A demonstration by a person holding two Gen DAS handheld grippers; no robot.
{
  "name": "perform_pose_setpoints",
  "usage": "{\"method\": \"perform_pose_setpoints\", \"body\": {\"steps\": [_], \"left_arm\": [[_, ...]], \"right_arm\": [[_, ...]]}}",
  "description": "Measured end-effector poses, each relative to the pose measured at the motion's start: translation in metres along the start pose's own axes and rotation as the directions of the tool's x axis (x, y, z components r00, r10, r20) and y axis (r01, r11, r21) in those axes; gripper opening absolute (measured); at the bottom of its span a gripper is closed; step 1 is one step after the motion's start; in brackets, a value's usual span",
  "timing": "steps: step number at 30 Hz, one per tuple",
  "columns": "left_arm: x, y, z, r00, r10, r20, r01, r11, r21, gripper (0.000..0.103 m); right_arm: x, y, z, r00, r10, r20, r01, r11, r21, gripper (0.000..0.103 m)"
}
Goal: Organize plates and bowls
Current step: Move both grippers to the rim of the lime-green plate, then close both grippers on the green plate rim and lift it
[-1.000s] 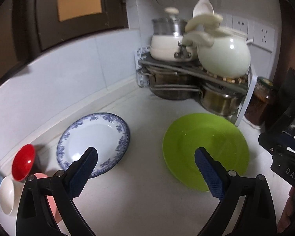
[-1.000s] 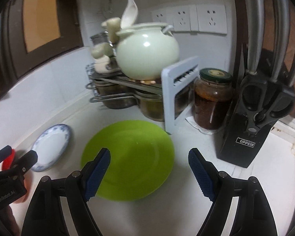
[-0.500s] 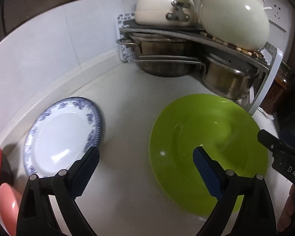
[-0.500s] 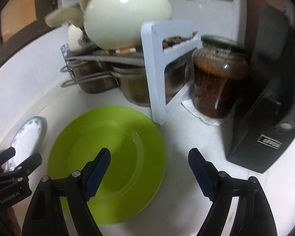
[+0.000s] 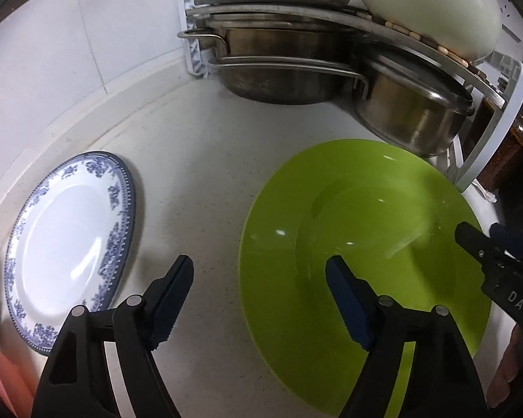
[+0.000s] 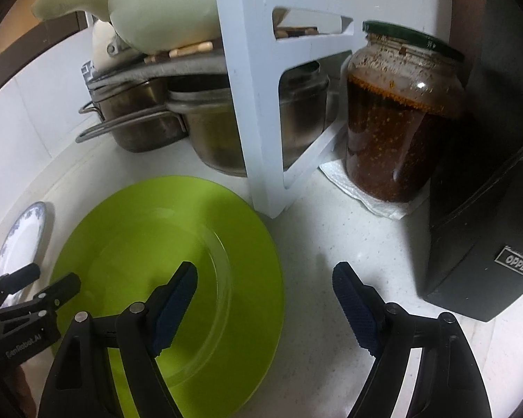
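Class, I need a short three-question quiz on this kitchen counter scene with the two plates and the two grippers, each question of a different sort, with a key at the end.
1. True or false: the green plate is stacked on the blue-patterned plate.
2. Which gripper has its fingers either side of the green plate's right edge? A. left gripper B. right gripper
3. Fill in: the jar of dark red paste stands on a folded paper ____.

Key
1. False: the two plates lie apart on the counter.
2. B: in the right wrist view one finger hangs over the plate, the other over bare counter.
3. towel.
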State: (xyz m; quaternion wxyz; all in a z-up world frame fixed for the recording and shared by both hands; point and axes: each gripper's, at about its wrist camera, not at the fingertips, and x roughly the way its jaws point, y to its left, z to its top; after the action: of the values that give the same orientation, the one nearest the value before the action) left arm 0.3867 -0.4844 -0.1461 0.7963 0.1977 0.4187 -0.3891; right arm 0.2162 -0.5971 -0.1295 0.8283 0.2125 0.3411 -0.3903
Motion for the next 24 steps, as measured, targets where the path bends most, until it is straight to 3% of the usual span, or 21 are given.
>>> {"method": "perform_pose_setpoints", "body": {"steps": [2, 9, 11, 20, 24], "left_arm": [[0.002, 0.0, 0.003, 1.0, -0.012, -0.001, 0.012, 1.0, -0.002, 0.074], [0.01, -0.003, 0.009, 0.999, -0.037, -0.017, 0.037, 0.999, -0.007, 0.066], [0.013, -0.003, 0.011, 0.999, -0.039, -0.027, 0.039, 0.999, -0.008, 0.058], [0.016, -0.002, 0.014, 0.998, -0.061, -0.027, 0.06, 0.998, -0.027, 0.044], [0.015, -0.001, 0.014, 0.998, -0.057, -0.024, 0.056, 0.998, -0.035, 0.042]], "right_arm": [[0.004, 0.0, -0.001, 1.0, 0.007, -0.007, -0.007, 1.0, 0.001, 0.072], [0.013, -0.003, 0.0, 0.999, 0.031, -0.043, -0.031, 0.999, 0.012, 0.061], [0.015, -0.002, 0.0, 0.998, 0.031, -0.045, -0.031, 0.999, 0.008, 0.057], [0.016, 0.007, 0.003, 0.997, 0.056, -0.054, -0.057, 0.998, -0.022, 0.042], [0.016, 0.01, 0.005, 0.997, 0.05, -0.058, -0.051, 0.998, -0.028, 0.042]]}}
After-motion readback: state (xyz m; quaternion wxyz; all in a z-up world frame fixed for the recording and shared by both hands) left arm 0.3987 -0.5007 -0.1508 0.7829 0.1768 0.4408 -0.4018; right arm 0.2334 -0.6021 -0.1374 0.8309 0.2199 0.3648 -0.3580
